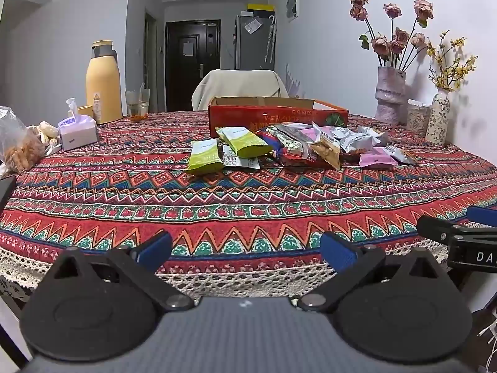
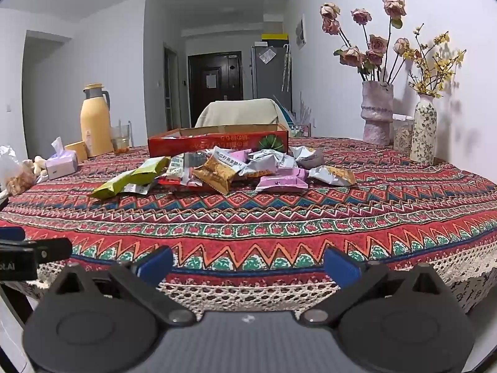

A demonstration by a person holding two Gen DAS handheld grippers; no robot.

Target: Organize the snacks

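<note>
A pile of snack packets [image 1: 292,147] lies mid-table on the patterned tablecloth [image 1: 217,199], with green packets [image 1: 243,141] at its left and pink packets [image 1: 377,160] at its right. It also shows in the right wrist view [image 2: 223,171]. Behind it stands an open red cardboard box [image 1: 276,115], seen too in the right wrist view [image 2: 217,141]. My left gripper [image 1: 245,251] is open and empty at the near table edge. My right gripper [image 2: 248,264] is open and empty there too, to the right of the left one [image 1: 459,236].
A yellow thermos [image 1: 104,84], a glass [image 1: 136,104], a tissue box [image 1: 77,130] and a bag of snacks [image 1: 17,146] stand at the left. Two flower vases [image 1: 389,94] [image 1: 438,118] stand at the right by the wall. A covered chair [image 1: 239,85] is behind the table.
</note>
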